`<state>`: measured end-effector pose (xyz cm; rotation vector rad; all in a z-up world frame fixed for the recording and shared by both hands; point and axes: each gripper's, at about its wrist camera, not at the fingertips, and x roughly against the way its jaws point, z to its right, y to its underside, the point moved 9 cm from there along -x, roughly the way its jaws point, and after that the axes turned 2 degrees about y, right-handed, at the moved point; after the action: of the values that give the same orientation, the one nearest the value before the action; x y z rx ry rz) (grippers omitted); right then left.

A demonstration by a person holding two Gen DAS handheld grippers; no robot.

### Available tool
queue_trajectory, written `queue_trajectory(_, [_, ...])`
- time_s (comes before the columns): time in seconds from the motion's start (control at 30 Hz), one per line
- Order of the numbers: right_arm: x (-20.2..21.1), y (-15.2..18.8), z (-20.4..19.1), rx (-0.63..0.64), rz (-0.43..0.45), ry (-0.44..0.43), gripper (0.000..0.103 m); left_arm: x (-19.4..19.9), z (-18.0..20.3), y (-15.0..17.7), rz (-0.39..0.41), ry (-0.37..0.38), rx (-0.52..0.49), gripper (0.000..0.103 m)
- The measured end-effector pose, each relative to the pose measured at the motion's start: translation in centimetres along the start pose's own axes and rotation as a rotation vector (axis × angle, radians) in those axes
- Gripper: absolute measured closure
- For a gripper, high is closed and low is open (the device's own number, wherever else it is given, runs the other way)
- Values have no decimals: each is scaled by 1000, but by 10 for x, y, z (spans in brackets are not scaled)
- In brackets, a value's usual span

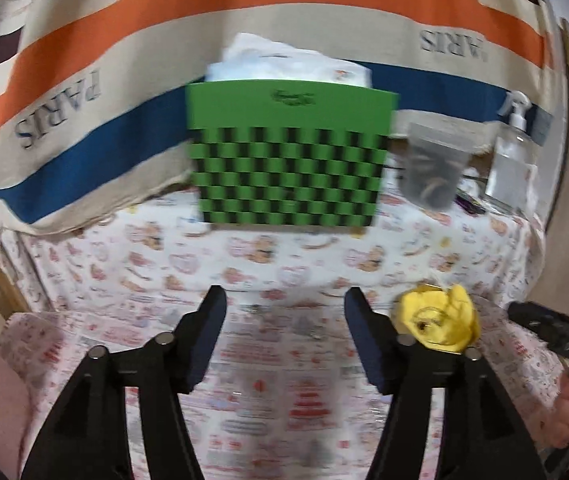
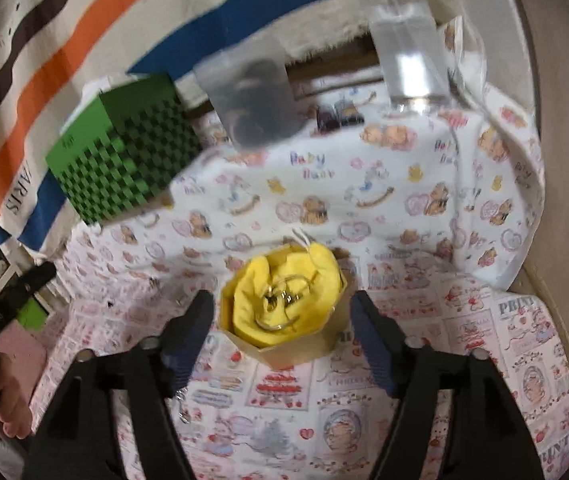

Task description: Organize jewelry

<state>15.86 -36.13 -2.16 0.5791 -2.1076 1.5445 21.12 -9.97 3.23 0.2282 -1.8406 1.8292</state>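
A small gold octagonal box (image 2: pixel 284 344) lined with yellow cloth (image 2: pixel 288 276) sits on the patterned cloth. Gold rings or earrings (image 2: pixel 280 300) lie on the yellow lining. My right gripper (image 2: pixel 280 320) is open and empty, its jaws on either side of the box, just short of it. A small metal piece (image 2: pixel 182 404) lies on the cloth by its left finger. In the left wrist view the yellow-lined box (image 1: pixel 440 320) is to the right of my left gripper (image 1: pixel 284 308), which is open and empty above bare cloth.
A green checkered box (image 1: pixel 288 160) stands at the back, with a clear tub of dark items (image 1: pixel 432 164) and a clear pump bottle (image 1: pixel 514 152) to its right. A striped "PARIS" towel (image 1: pixel 124 80) hangs behind. The other gripper (image 2: pixel 4 304) shows at the left.
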Motion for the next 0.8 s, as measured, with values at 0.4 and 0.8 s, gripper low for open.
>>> queue_trajectory(0.4, [-10, -1, -52, 149, -28, 41, 14, -47, -74, 27, -101, -104, 22, 16])
queue_trajectory(0.8, [-101, 13, -149, 211, -202, 15, 14, -95, -135, 54, -145, -112, 136, 34])
